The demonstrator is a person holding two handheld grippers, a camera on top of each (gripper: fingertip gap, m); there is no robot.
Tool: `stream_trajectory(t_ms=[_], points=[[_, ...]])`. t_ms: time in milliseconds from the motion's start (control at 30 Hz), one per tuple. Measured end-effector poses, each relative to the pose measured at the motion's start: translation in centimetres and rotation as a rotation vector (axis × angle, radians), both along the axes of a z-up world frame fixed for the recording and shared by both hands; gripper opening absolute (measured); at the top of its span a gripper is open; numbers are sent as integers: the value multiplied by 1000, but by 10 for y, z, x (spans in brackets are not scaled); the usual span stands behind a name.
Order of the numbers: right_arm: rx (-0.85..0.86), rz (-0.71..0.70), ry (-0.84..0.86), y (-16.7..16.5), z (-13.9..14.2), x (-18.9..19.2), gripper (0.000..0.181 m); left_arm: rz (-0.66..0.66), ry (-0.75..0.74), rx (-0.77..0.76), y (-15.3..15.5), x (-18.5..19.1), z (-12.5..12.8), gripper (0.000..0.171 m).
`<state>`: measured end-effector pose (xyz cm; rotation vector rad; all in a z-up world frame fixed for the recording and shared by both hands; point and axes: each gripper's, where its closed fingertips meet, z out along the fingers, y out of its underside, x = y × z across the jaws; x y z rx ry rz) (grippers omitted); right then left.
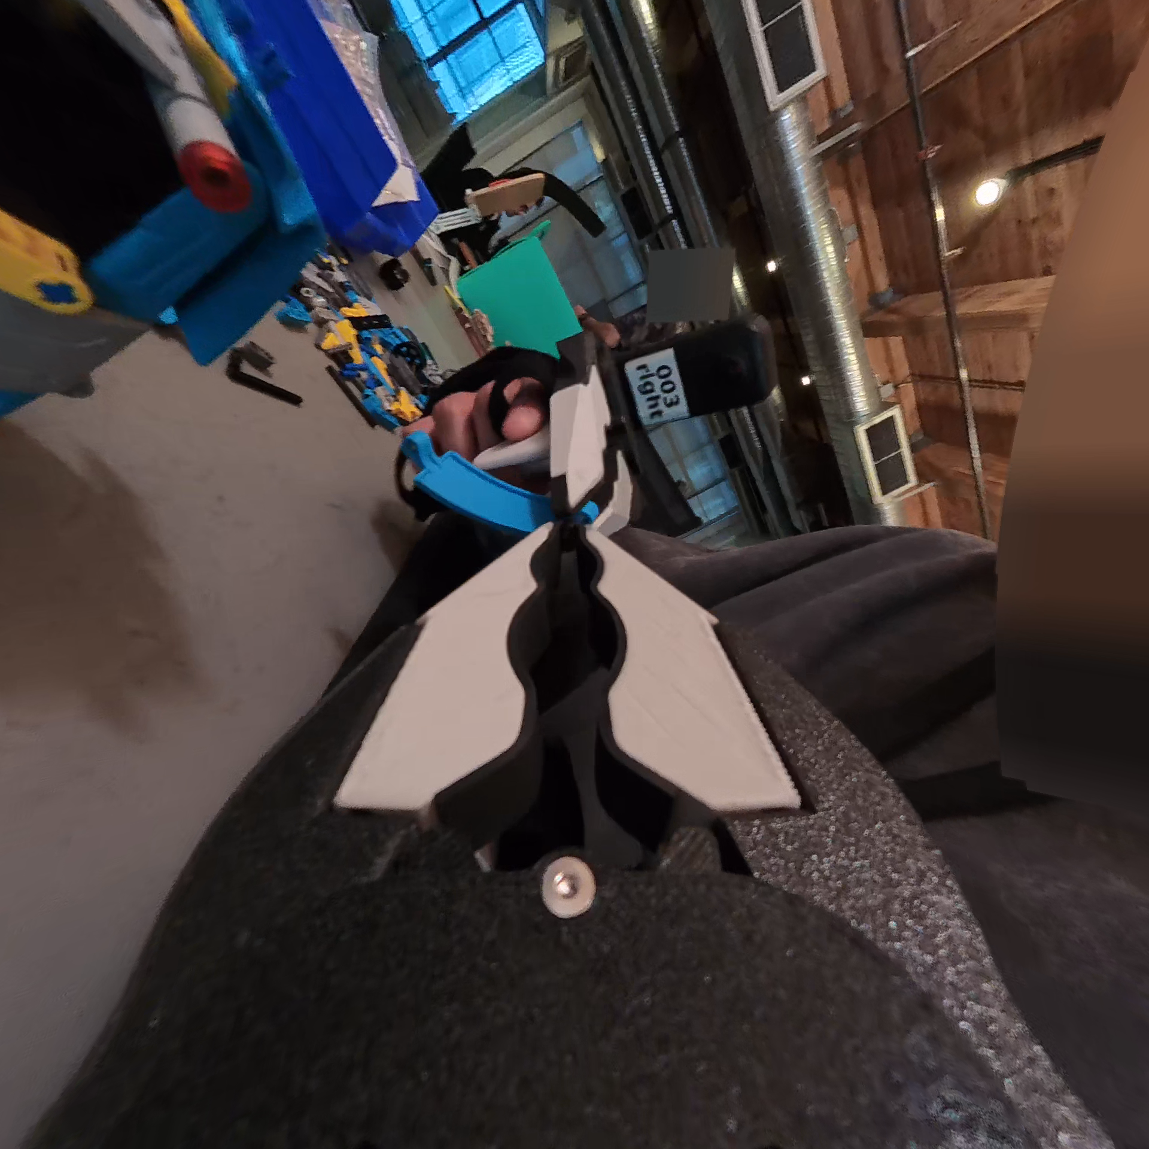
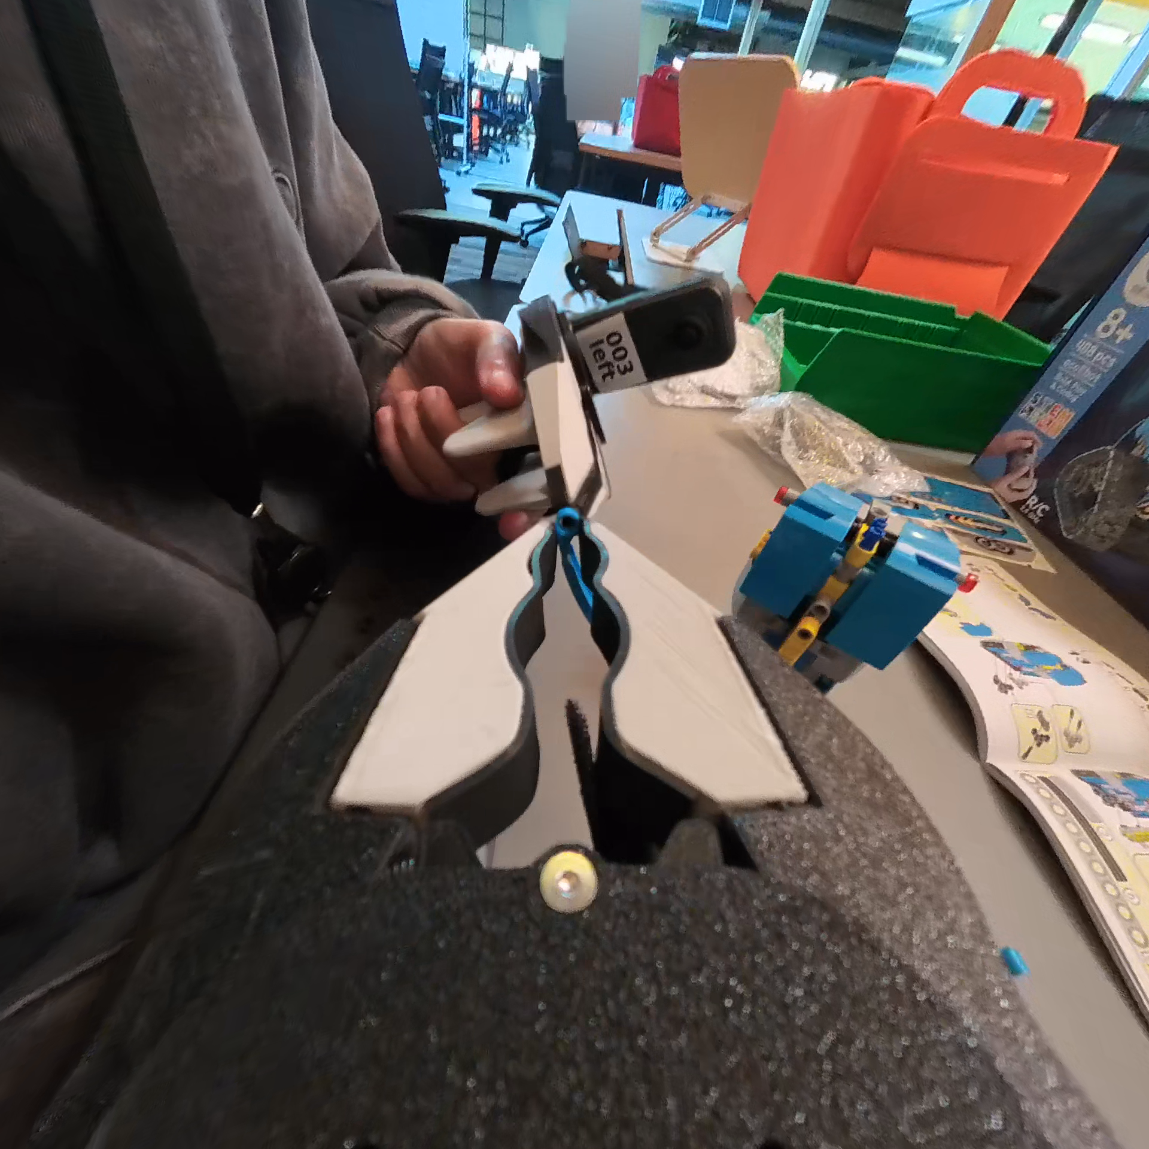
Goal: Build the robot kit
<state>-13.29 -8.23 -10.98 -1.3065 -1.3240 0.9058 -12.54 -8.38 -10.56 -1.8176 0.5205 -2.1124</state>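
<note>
Looks along the left gripper [image 1: 569, 531] first. Hangs in the air past the near edge of the table [image 1: 186, 559], over a dark lap. Meets the right gripper [image 1: 590, 497] tip to tip, most likely so both can reach the same small thing. Has its fingers [image 1: 472, 653] pressed together at the tips, right against the end of a blue curved piece [image 1: 485, 491]. Cannot tell if pinching that end or only touching it. Shows a blue brick model [image 1: 205, 249] close to the camera, and loose bricks [image 1: 367, 348] far back on the table.

Looks along the right gripper next. Pinches the blue curved piece edge-on between nearly closed fingers [image 2: 671, 671], with the end of the piece poking out at the tips. Holds it off the table, near the front edge, probably so it does not wobble. Shows the left gripper pointing down just above that end, held by a bare hand [image 2: 435, 423]. Shows the blue brick model off to the right on the table, with an open booklet [image 2: 1057, 715] beside it and a green bin [image 2: 901, 360] toward the far edge
</note>
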Motion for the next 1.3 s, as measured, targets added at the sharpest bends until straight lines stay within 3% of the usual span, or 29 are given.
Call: stream_trajectory(t_ms=[100,167,267,367,433,533,600,700,800,1000,1133,1300], points=[[-89,0,-77,2,-13,11,6,23,43,63,1,-3,-4,3],[-202,-48,-267,9,-42,25,6,53,80,169,2,-5,-5,3],[-305,-79,-650,7,-98,54,7,129,193,477,5,-4,-10,3],[-350,-99,-773,6,-121,62,7,167,261,782,4,-4,-8,3],[-348,-107,-722,10,-119,58,9,192,241,890,1,-4,-1,4],[-365,-86,-565,10,-96,44,31,234,194,980,-1,-6,8,4],[-448,-27,-269,7,-49,20,35,259,153,1066,-5,-8,15,4],[-804,175,170,-5,16,-1,31,321,132,1237,-7,-10,20,4],[-1085,378,218,-22,25,-6,38,354,140,1389,-9,-10,19,4],[-1157,375,282,-16,26,-12,25,356,158,1501,-12,-8,13,4],[-1165,351,254,-16,16,-13,6,352,169,1538,-14,-5,11,4],[-1197,339,247,-13,9,-11,5,336,210,1542,-11,-4,5,5]])
